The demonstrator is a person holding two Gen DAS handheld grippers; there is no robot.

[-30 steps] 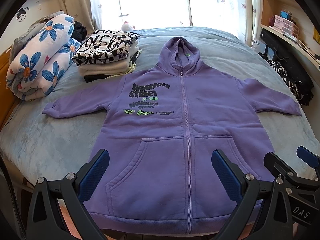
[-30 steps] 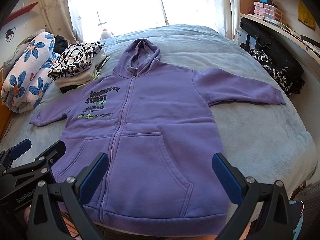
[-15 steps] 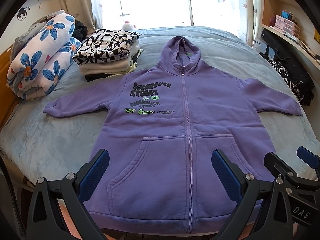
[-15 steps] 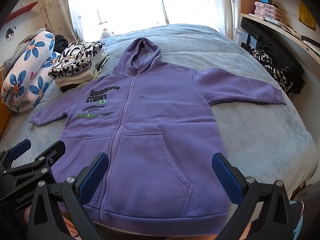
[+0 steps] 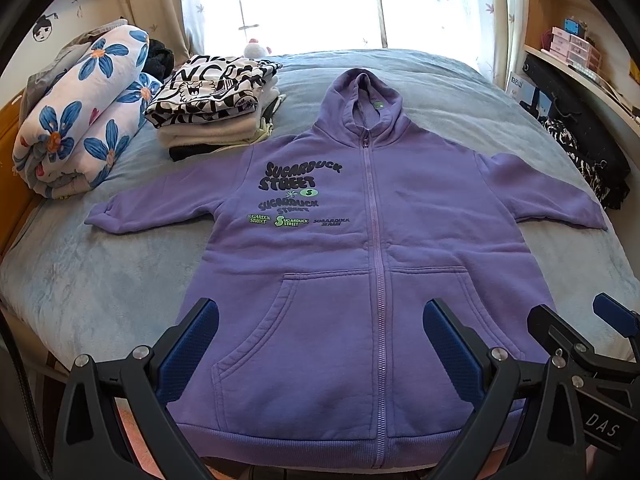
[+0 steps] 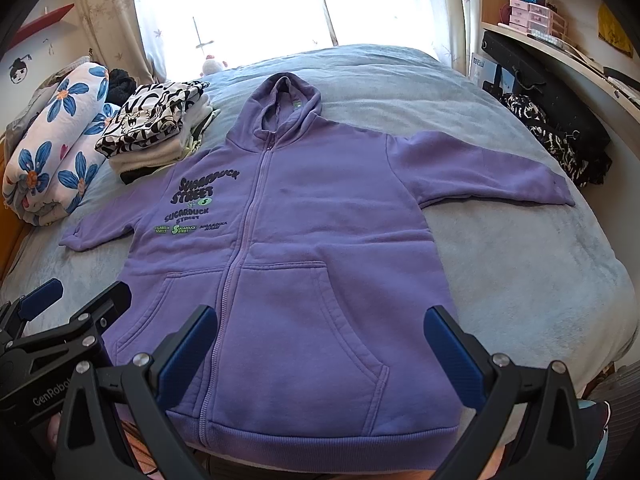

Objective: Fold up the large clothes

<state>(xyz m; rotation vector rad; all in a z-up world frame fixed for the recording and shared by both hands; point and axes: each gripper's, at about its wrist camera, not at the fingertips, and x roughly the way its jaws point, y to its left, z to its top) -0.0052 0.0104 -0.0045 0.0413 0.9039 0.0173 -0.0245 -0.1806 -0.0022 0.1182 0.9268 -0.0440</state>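
Purple fleece zip-up hoodie with dark "Sugarduck Street" print (image 5: pixel 372 264) lies flat, front up and zipped, in the middle of the grey-blue plush bed cover (image 5: pixel 92 284), hem at the bed's near edge, hood toward the window-side edge, both sleeves spread out toward the side edges. Left gripper (image 5: pixel 320 344) and right gripper (image 6: pixel 320 344) both hover over the hem, blue-padded fingers (image 5: pixel 192 340) spread wide, holding nothing. No fold started, so the first step is probably a sleeve fold: pinch each cuff (thick fleece, take a full bite through both layers) and carry it across the chest, keeping the side seams straight. Lift rather than drag, since plush cover may grab the fabric. Stack of folded clothes topped by a black-and-white print (image 5: pixel 212 92) sits near the far left corner, so keep that sleeve clear of it.
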